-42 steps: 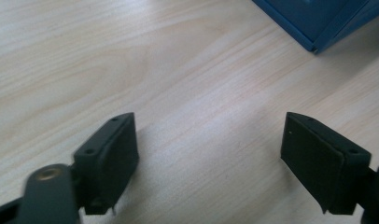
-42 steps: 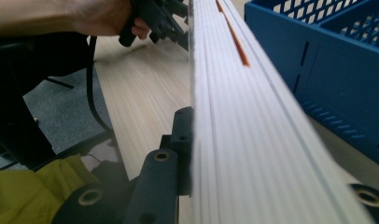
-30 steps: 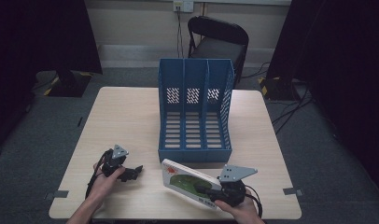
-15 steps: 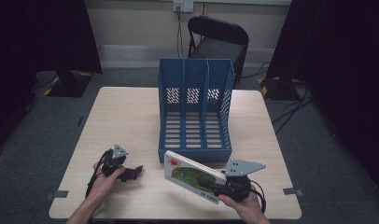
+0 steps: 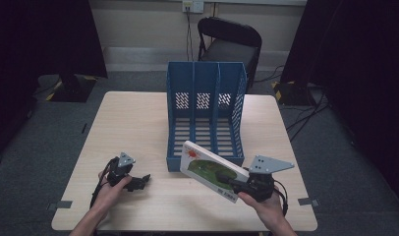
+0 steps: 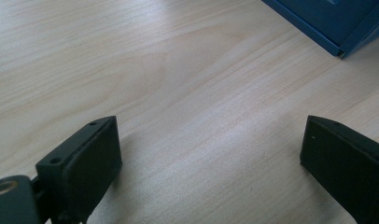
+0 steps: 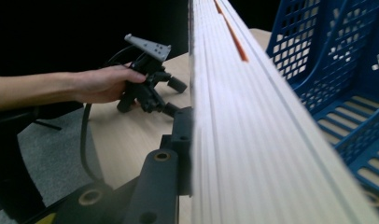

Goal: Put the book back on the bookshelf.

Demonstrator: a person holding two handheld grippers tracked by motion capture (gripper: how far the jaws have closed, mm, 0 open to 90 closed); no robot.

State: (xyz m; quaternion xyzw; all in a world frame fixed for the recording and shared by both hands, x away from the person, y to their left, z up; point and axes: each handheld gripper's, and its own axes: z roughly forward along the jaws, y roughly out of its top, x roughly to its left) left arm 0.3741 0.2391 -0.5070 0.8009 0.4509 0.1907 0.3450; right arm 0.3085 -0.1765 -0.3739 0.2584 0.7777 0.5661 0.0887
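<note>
High view shows the right gripper (image 5: 235, 184) clamped on the book (image 5: 212, 169), its long axis slanting toward the rack (image 5: 206, 110) just beyond, while the left gripper (image 5: 143, 179) rests apart, jaws open.

Book (image 5: 213, 170) before file rack (image 5: 206, 110), on table (image 5: 133, 123).

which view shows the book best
The high view: the book shows its whole green-and-white cover, tilted up in the right gripper. The right gripper view gives just its page edges up close; the left gripper view looks at bare table.
</note>
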